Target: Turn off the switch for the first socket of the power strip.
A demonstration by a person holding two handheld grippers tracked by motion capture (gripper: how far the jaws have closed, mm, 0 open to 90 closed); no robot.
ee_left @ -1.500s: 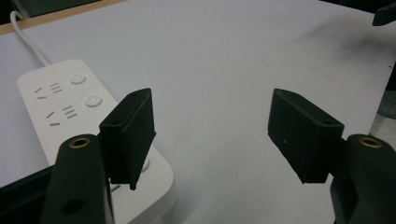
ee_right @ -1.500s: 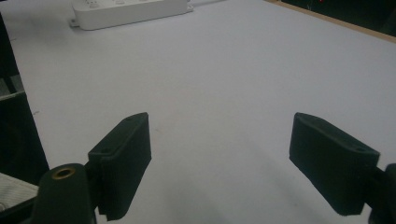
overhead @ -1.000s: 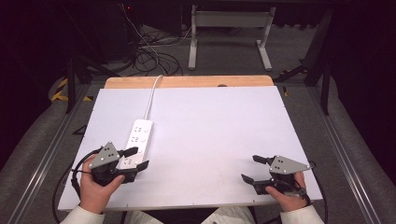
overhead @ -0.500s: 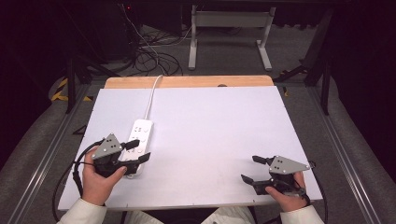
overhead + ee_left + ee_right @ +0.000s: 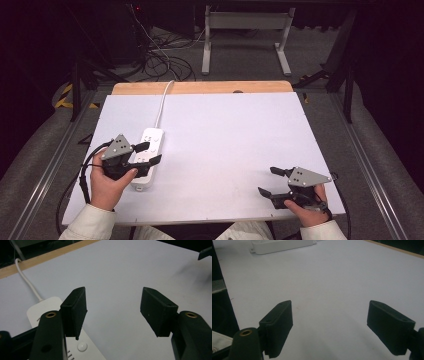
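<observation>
A white power strip [image 5: 148,150] lies on the white table top [image 5: 230,145] at the left, its white cord [image 5: 162,102] running to the far edge. My left gripper [image 5: 150,153] hovers just over the strip's near half, jaws open and empty. In the left gripper view the power strip [image 5: 47,308] sits under the left jaw, with a round button [image 5: 82,347] showing. My right gripper [image 5: 268,181] rests open near the front right edge, nothing between its jaws. The right gripper view shows the power strip [image 5: 282,245] far off.
A wooden strip [image 5: 200,87] borders the table's far edge. Behind the table are tangled black cables [image 5: 160,60] and a grey metal stand [image 5: 245,30] on the floor. Metal rails [image 5: 50,165] run along both sides of the table.
My left gripper has moved up and toward the table's middle, from the strip's near end to over its body. The right gripper has stayed put.
</observation>
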